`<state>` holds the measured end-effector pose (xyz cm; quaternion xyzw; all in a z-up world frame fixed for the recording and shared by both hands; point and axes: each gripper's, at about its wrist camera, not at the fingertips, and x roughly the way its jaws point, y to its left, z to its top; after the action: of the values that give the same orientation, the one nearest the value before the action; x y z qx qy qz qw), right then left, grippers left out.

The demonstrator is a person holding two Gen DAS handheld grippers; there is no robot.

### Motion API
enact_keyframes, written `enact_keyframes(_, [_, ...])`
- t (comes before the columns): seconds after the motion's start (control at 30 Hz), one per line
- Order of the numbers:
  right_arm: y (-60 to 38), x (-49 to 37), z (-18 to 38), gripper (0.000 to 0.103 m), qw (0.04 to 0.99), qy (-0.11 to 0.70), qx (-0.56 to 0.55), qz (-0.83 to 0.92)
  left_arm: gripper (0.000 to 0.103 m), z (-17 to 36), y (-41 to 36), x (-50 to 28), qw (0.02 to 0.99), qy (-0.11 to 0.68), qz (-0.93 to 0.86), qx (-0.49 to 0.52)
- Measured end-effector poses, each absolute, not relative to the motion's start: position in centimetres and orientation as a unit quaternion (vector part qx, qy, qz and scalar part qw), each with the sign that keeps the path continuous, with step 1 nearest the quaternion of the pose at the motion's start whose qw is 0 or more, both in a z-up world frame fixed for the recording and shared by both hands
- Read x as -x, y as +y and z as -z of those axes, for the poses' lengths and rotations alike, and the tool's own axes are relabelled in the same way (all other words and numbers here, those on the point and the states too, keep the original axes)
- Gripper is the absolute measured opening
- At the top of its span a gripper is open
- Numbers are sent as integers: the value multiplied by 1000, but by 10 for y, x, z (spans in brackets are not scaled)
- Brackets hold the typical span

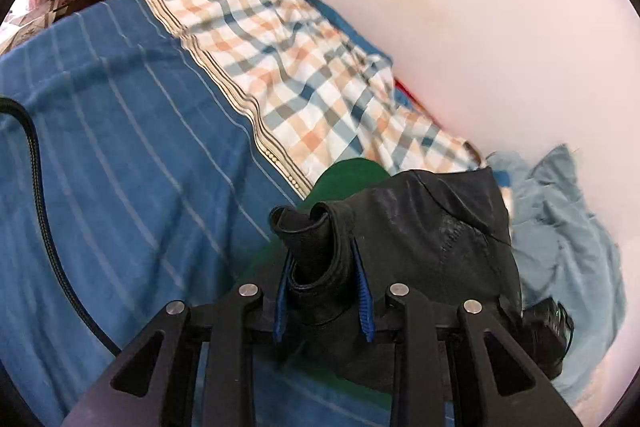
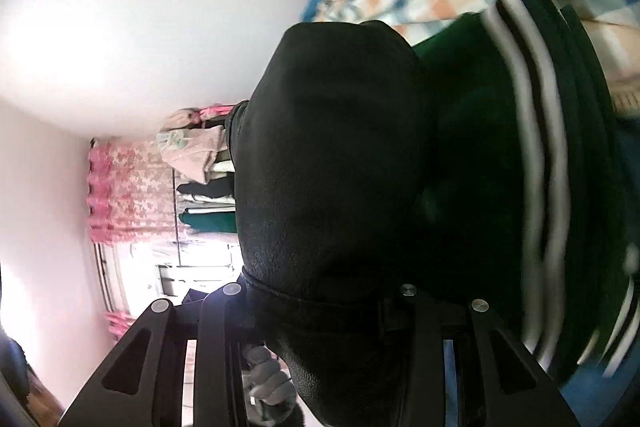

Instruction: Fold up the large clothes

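Observation:
My left gripper [image 1: 323, 291] is shut on a bunched fold of a black jacket [image 1: 424, 227], held above the bed; its blue-edged fingers [image 1: 362, 303] pinch the fabric. The jacket's green body [image 1: 348, 173] shows behind the black part. In the right wrist view the black jacket [image 2: 328, 155] drapes over my right gripper [image 2: 320, 307] and hides its fingertips; the green part with a black-and-white striped band [image 2: 532, 131] hangs to the right. Whether the right gripper grips the cloth cannot be told.
The bed carries a blue striped sheet [image 1: 120, 155] and a checked cover [image 1: 288, 59] along a pale wall. A light blue garment [image 1: 568, 227] lies at the right. A black cable [image 1: 40, 195] crosses the left. Pink curtains [image 2: 128, 187] and hanging clothes show far off.

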<state>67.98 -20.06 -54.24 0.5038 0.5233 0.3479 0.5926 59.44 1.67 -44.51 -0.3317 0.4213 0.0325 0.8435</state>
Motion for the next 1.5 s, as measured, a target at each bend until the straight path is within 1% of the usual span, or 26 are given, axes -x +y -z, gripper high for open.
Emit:
enact_keyframes(0.1, [-207,-701,582,40,586,550,-497,-328,24,484,5,-619,836,444,-35,321])
enact_keyframes(0.2, [-210,-703,609,44,590,571,-482,-307,25,506,-6,-626,832,462,-30,305])
enact_keyframes(0.43, [-198,-657,611,47,632,553,-475,-264,29,512,-8,-630,835,482,-18,266])
enact_keyframes(0.5, [-206,-637,611,52,650,547,-465,-247,30,510,-10,-631,836,488,-18,249])
enact_keyframes(0.57, [-195,-632,596,66,686,557,-420,-206,30,506,-11,-631,835,500,-16,231])
enact_keyframes(0.6, [-200,-635,592,70,695,561,-408,-190,31,504,-12,-631,836,502,-16,222])
enact_keyframes(0.63, [-191,-630,582,75,710,570,-380,-164,33,499,-15,-629,840,501,-19,206])
enact_keyframes(0.7, [-163,-624,551,82,750,576,-307,-105,38,487,-22,-624,853,493,-23,172])
enact_keyframes(0.77, [-134,-611,523,88,788,582,-199,-36,64,473,-32,-618,865,487,-45,116])
enact_keyframes(0.8, [-121,-610,514,89,796,585,-157,-7,93,467,-37,-615,869,483,-53,90])
enact_keyframes(0.83, [-110,-600,507,89,801,585,-127,15,97,459,-42,-610,873,480,-56,64])
enact_keyframes(0.9, [-91,-579,488,90,805,587,-55,63,97,447,-50,-602,875,480,-57,29])
enact_keyframes(1.0, [-70,-536,455,91,806,584,-12,92,97,422,-57,-583,874,484,-52,5])
enact_keyframes(1.03, [-86,-530,435,92,807,582,-6,100,97,411,-60,-574,873,485,-48,2])
enact_keyframes(1.17, [-94,-499,367,94,817,562,0,126,97,364,-67,-538,878,476,-35,-10])
enact_keyframes(1.27, [-108,-467,292,94,827,545,-4,137,98,323,-68,-507,881,472,-28,-15])
enact_keyframes(1.3, [-108,-458,280,94,830,540,-6,141,98,309,-68,-496,881,473,-25,-15])
enact_keyframes(1.37, [-101,-422,228,95,839,524,-10,148,98,282,-67,-474,880,474,-18,-17])
enact_keyframes(1.5, [-92,-361,150,95,853,497,-13,158,98,224,-60,-422,888,460,-2,-18])
